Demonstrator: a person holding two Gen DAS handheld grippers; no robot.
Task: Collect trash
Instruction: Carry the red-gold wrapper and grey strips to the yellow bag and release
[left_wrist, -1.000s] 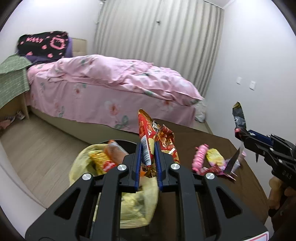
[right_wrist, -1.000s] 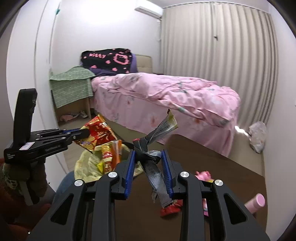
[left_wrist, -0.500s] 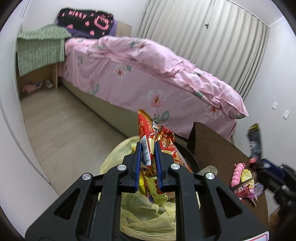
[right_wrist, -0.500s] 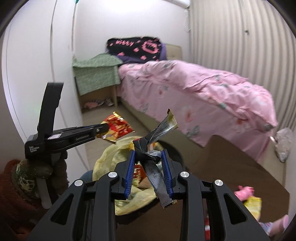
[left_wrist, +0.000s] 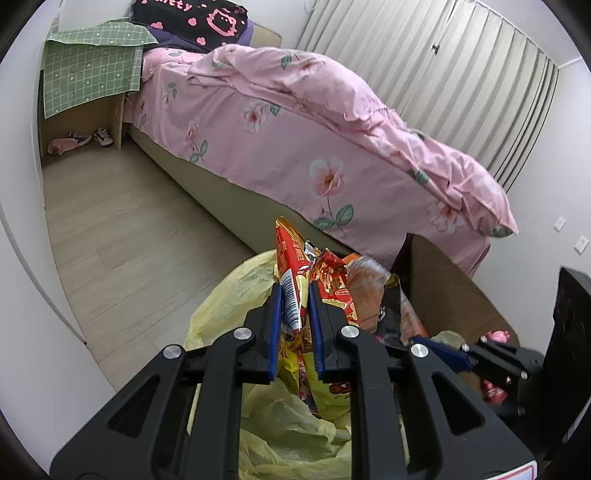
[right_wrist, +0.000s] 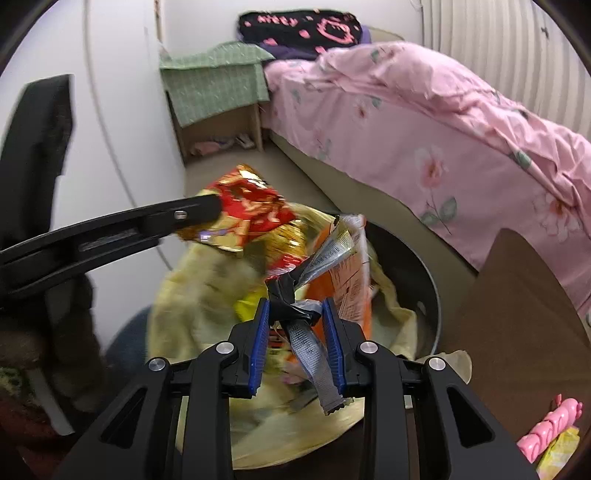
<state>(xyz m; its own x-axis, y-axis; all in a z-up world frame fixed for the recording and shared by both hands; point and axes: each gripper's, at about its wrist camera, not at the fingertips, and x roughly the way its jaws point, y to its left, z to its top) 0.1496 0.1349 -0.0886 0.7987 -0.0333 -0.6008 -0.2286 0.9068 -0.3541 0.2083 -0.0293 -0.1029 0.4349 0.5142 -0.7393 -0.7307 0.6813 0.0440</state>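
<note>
My left gripper (left_wrist: 295, 291) is shut on a red and gold snack wrapper (left_wrist: 291, 258), held over the trash bin lined with a yellow bag (left_wrist: 229, 295). It also shows in the right wrist view (right_wrist: 255, 210). My right gripper (right_wrist: 297, 314) is shut on a dark grey and silver wrapper (right_wrist: 310, 336), also over the bin (right_wrist: 428, 291). The bag (right_wrist: 192, 291) holds an orange packet (right_wrist: 347, 277) and other wrappers. The right gripper shows in the left wrist view (left_wrist: 436, 347) at the right, low over the bin.
A brown table (right_wrist: 517, 295) stands right of the bin, with a pink item (right_wrist: 550, 428) and a yellow wrapper (right_wrist: 557, 450) on it. A bed with pink bedding (left_wrist: 332, 122) lies beyond. A nightstand under a green cloth (left_wrist: 88, 66) is at the far left.
Both grippers have moved left and down from the table to above the bin, each still holding its wrapper. The bin now fills the lower part of both views.
</note>
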